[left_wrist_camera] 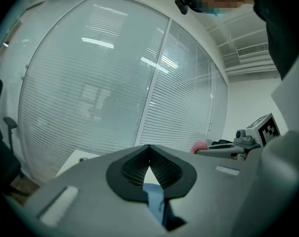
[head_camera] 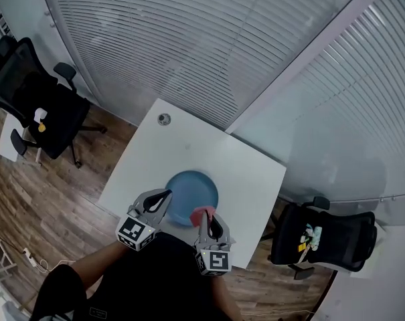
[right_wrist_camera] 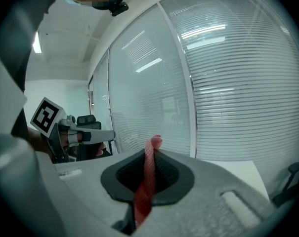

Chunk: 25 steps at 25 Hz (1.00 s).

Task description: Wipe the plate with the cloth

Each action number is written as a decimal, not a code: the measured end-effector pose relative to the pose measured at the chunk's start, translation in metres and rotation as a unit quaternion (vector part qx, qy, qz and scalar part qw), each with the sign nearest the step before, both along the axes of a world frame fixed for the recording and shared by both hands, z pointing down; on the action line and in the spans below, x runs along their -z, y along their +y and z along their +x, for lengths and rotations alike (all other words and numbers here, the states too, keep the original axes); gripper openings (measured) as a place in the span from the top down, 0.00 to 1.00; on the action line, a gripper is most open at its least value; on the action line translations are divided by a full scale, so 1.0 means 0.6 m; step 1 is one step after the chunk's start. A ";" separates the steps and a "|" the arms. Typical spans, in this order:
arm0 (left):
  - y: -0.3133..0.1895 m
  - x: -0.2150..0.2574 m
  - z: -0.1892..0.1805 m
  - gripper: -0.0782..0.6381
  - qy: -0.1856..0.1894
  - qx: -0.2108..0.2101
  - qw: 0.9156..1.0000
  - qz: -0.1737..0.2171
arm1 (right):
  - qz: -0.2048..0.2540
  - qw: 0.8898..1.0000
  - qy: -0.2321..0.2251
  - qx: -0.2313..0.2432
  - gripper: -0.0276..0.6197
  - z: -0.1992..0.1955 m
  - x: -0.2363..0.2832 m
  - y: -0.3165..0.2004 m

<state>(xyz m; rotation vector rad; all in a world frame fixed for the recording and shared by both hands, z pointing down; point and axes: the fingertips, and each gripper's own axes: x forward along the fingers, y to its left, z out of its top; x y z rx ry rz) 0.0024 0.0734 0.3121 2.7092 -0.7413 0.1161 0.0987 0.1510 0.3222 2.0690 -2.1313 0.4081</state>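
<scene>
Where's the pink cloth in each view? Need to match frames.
Head view: cloth low centre, at the plate's near edge, in the right gripper.
Left gripper view: small pink tip right of centre.
Right gripper view: centre, pinched between the jaws.
Shared landmark: white table.
</scene>
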 end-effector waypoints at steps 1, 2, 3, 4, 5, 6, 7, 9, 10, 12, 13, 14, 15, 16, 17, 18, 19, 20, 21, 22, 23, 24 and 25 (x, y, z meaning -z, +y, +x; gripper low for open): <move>0.000 -0.001 0.002 0.89 -0.001 -0.002 1.000 0.000 | -0.001 1.000 -0.001 -0.001 0.93 0.001 -0.004 0.001; 0.000 -0.001 0.003 0.89 -0.002 -0.004 1.000 0.000 | -0.002 1.000 -0.002 -0.003 0.93 0.003 -0.007 0.001; -0.001 -0.001 0.004 0.89 -0.002 -0.006 1.000 0.001 | -0.003 1.000 -0.004 -0.005 0.93 0.005 -0.008 0.001; -0.002 0.001 0.006 0.89 -0.003 -0.007 1.000 0.003 | -0.003 1.000 -0.005 -0.007 0.93 0.008 -0.008 0.000; -0.003 0.002 0.009 0.89 -0.002 -0.008 1.000 0.004 | -0.003 1.000 -0.004 -0.008 0.93 0.010 -0.007 0.000; -0.003 0.004 0.011 0.89 -0.002 -0.009 1.000 0.006 | -0.002 1.000 -0.002 -0.008 0.93 0.012 -0.005 -0.001; -0.003 0.004 0.013 0.89 -0.002 -0.010 1.000 0.006 | -0.001 1.000 0.002 -0.006 0.93 0.013 -0.005 0.000; -0.001 0.002 0.013 0.89 -0.005 -0.009 1.000 0.005 | 0.001 1.000 0.007 -0.002 0.93 0.012 -0.004 0.002; -0.001 -0.001 0.012 0.89 -0.007 -0.008 1.000 0.006 | 0.002 1.000 0.008 -0.001 0.93 0.011 -0.005 0.003; 0.001 -0.008 0.012 0.89 -0.006 -0.008 1.000 0.008 | 0.004 1.000 0.006 -0.001 0.93 0.011 -0.007 0.003; 0.002 -0.009 0.012 0.89 -0.005 -0.008 1.000 0.007 | 0.005 1.000 0.005 -0.001 0.93 0.010 -0.008 0.003; 0.002 -0.008 0.013 0.89 -0.004 -0.009 1.000 0.006 | 0.006 1.000 0.005 0.000 0.93 0.010 -0.006 0.003; 0.004 -0.006 0.013 0.89 -0.005 -0.008 1.000 0.006 | 0.007 1.000 0.006 0.000 0.93 0.010 -0.002 0.003; 0.005 -0.004 0.012 0.89 -0.006 -0.008 1.000 0.005 | 0.007 1.000 0.007 0.000 0.93 0.010 0.002 0.004; 0.006 -0.004 0.010 0.89 -0.007 -0.007 1.000 0.005 | 0.008 1.000 0.009 0.001 0.93 0.008 0.006 0.004; 0.008 -0.003 0.009 0.89 -0.008 -0.007 1.000 0.005 | 0.009 1.000 0.010 0.002 0.93 0.006 0.009 0.005; 0.009 -0.002 0.008 0.89 -0.008 -0.007 1.000 0.005 | 0.009 1.000 0.010 0.003 0.93 0.004 0.009 0.007; 0.011 -0.002 0.006 0.89 -0.007 -0.007 1.000 0.005 | 0.008 1.000 0.009 0.003 0.93 0.002 0.008 0.008; 0.011 -0.003 0.005 0.89 -0.007 -0.007 1.000 0.005 | 0.007 1.000 0.009 0.002 0.93 0.001 0.006 0.010; 0.012 -0.006 0.003 0.89 -0.007 -0.006 1.000 0.004 | 0.006 1.000 0.009 0.002 0.93 0.001 0.005 0.011; 0.013 -0.008 0.003 0.89 -0.007 -0.005 1.000 0.004 | 0.005 1.000 0.010 0.001 0.93 0.001 0.002 0.012; 0.013 -0.010 0.002 0.89 -0.008 -0.005 1.000 0.005 | 0.004 1.000 0.012 0.001 0.93 0.001 -0.002 0.014; 0.013 -0.012 0.002 0.89 -0.008 -0.005 1.000 0.006 | 0.003 1.000 0.014 0.002 0.93 0.002 -0.008 0.015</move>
